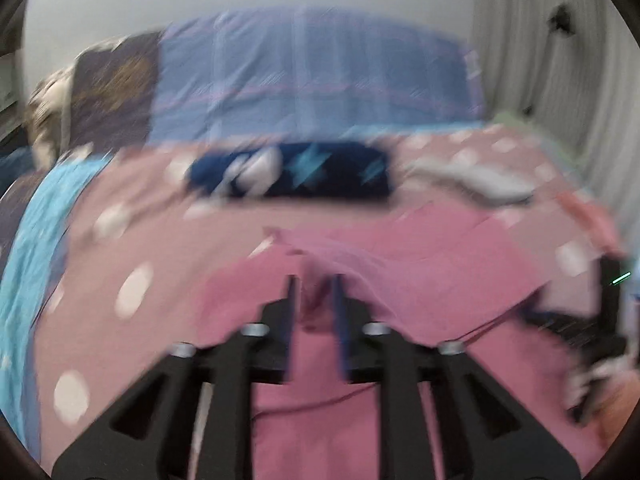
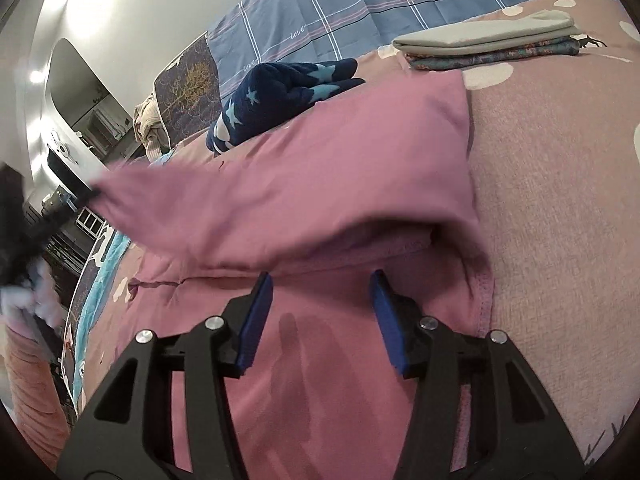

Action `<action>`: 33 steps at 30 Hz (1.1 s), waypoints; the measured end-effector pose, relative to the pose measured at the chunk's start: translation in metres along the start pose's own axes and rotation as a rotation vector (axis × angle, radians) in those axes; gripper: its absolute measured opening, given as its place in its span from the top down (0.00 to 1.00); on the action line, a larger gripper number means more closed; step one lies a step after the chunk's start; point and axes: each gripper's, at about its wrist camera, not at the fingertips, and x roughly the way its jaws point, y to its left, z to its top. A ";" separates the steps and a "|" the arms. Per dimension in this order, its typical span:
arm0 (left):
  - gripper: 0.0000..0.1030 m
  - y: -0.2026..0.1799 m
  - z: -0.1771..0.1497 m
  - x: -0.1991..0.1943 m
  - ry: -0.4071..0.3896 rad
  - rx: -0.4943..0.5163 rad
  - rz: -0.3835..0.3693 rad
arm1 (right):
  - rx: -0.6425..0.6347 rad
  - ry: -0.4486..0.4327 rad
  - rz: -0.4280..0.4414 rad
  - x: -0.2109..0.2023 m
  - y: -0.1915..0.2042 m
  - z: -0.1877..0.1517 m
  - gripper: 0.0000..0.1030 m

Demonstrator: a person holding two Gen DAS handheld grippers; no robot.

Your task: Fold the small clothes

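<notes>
A pink garment (image 2: pixel 320 184) lies on the pink dotted bedspread (image 2: pixel 560 200). My left gripper (image 1: pixel 314 284) is shut on a bunched edge of the pink garment (image 1: pixel 400 264) and lifts that part off the bed; the left wrist view is blurred. In the right wrist view the left gripper shows as a dark blur (image 2: pixel 24 216) pulling the cloth's corner up at the far left. My right gripper (image 2: pixel 320 280) is open, its blue pads just above the garment's flat lower layer, holding nothing.
A navy star-print garment (image 2: pixel 280 92) lies behind the pink one. A stack of folded clothes (image 2: pixel 492 46) sits at the back right. A blue plaid quilt (image 2: pixel 360 12) and a dark patterned pillow (image 2: pixel 188 84) stand at the bed's head. A turquoise blanket (image 1: pixel 36 248) lies left.
</notes>
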 end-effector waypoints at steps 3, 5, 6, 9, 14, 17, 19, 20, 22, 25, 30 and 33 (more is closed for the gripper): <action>0.70 0.017 -0.026 0.018 0.059 -0.005 0.118 | -0.005 0.001 -0.003 0.000 0.001 0.000 0.48; 0.70 0.022 -0.032 0.018 0.055 -0.051 0.074 | -0.004 0.002 -0.003 0.000 0.001 0.000 0.48; 0.69 0.020 -0.032 0.017 0.045 -0.057 0.049 | -0.005 0.002 -0.004 0.000 0.001 0.000 0.48; 0.63 0.002 -0.034 0.024 0.036 -0.015 0.029 | -0.011 -0.002 -0.020 -0.001 0.004 0.000 0.51; 0.52 -0.023 -0.061 0.073 0.119 0.074 0.078 | -0.033 -0.026 -0.084 -0.021 0.014 0.006 0.81; 0.51 -0.021 -0.059 0.070 0.124 0.056 0.076 | -0.064 -0.103 -0.079 -0.040 0.026 0.026 0.82; 0.51 -0.020 -0.061 0.071 0.118 0.057 0.078 | -0.114 -0.136 -0.130 -0.039 0.034 0.043 0.82; 0.51 -0.020 -0.062 0.070 0.116 0.057 0.079 | -0.119 -0.130 -0.147 -0.036 0.033 0.047 0.82; 0.51 -0.021 -0.063 0.073 0.114 0.056 0.078 | -0.088 -0.065 -0.232 -0.013 0.016 0.050 0.82; 0.50 -0.019 -0.064 0.073 0.112 0.046 0.070 | -0.065 0.005 -0.274 0.016 -0.023 0.035 0.87; 0.49 -0.018 -0.064 0.073 0.112 0.041 0.068 | -0.007 -0.023 -0.255 -0.012 -0.039 0.030 1.00; 0.49 -0.018 -0.063 0.073 0.110 0.041 0.070 | -0.016 -0.034 -0.256 -0.022 -0.037 0.023 1.00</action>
